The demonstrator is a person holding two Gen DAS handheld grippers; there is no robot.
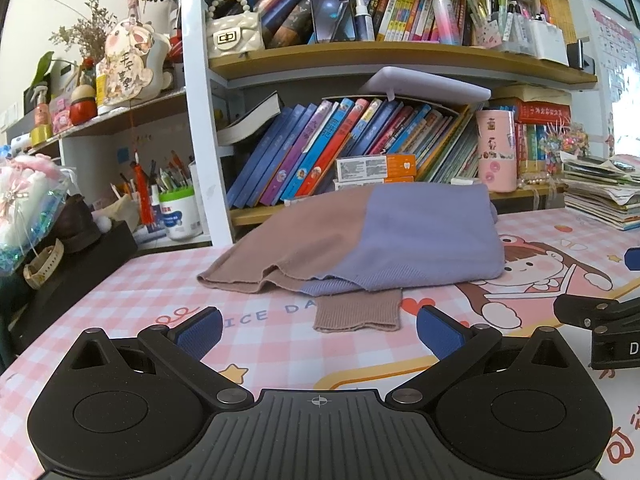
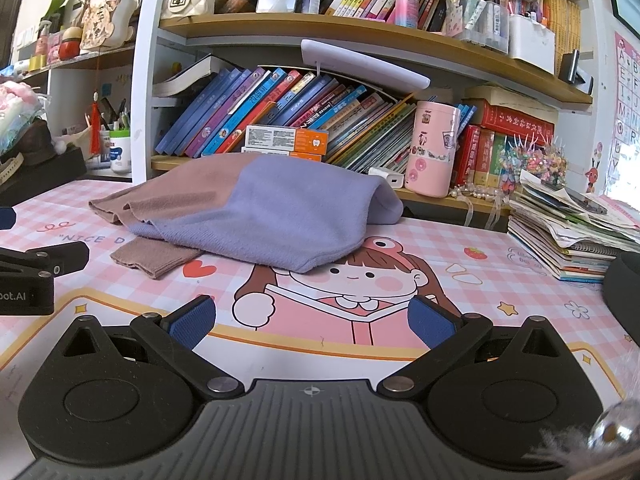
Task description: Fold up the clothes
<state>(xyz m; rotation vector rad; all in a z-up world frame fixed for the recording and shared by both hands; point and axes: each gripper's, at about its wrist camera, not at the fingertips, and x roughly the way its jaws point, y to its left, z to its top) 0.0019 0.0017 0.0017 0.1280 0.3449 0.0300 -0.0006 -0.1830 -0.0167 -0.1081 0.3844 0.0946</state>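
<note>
Left wrist view: folded sweater (image 1: 380,236) lies beyond wide-apart, empty jaws.

Crowded wooden bookshelves (image 1: 400,54) rise behind a desk under a pink checked cartoon mat (image 2: 460,280).

Folded sweater (image 1: 360,236) is lying on the desk mat (image 1: 120,300), its cuff (image 1: 358,310) sticking out in front. Bookshelf (image 1: 360,56) is standing behind; paper stack (image 1: 600,196) is sitting right.
</note>
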